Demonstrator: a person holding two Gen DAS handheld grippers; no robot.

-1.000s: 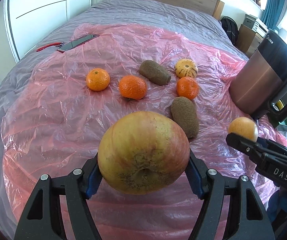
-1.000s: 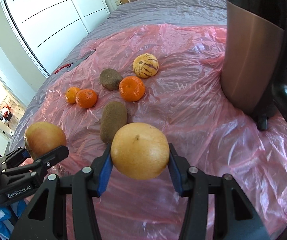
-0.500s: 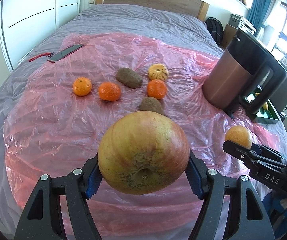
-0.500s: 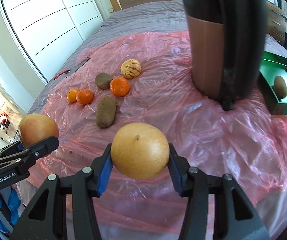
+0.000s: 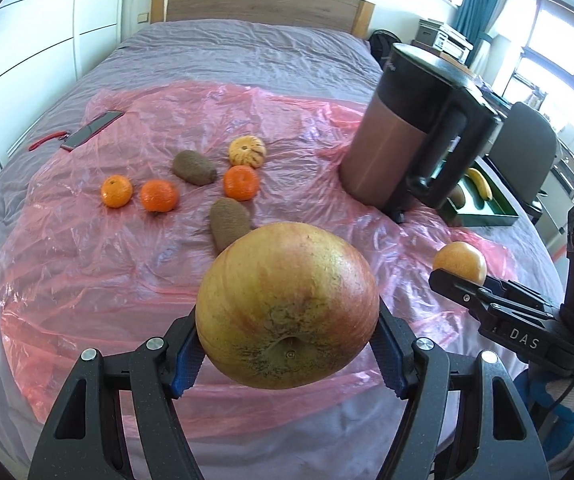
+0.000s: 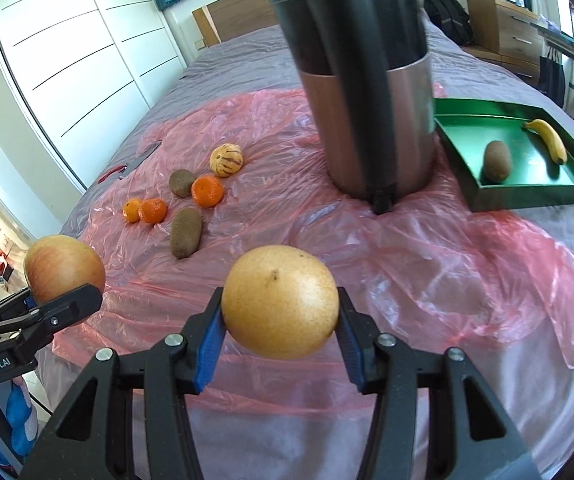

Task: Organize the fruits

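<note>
Left claw: the left claw (image 5: 287, 344) pinches one large red-yellow apple (image 5: 287, 306) between its blue pads, calyx end facing the camera, held in the air above the near edge of the bed (image 5: 247, 56).
Right claw: the right claw (image 6: 279, 330) pinches one round yellow-orange fruit (image 6: 280, 302) between its blue pads, also held above the bed's near edge.
Pose: both claws point forward over the bed, side by side and apart; the left wrist view shows the right claw at the right, the right wrist view shows the left claw at the left.
Mandarins: three on the pink plastic sheet (image 6: 427, 264): two side by side (image 5: 116, 191) (image 5: 159, 196) at the left, one (image 5: 241, 183) near the middle of the group.
Kiwis: three in all; two on the sheet, the far kiwi (image 5: 194, 167) and the near kiwi (image 5: 229, 223), and one tray kiwi (image 6: 497, 160).
Striped fruit: one, yellow with dark stripes (image 6: 226, 160), just behind the middle mandarin.
Banana: one (image 6: 549, 139), in the tray's far corner, apart from the tray kiwi.
Green tray: one (image 6: 535, 192), on the bed just right of the bin.
Bin: one copper-and-black pedal bin (image 6: 375, 120), upright on the sheet between the loose fruit and the tray.
Other: one dark phone-like object (image 5: 93, 130) with one red strap (image 5: 47, 141) at the sheet's far left.
</note>
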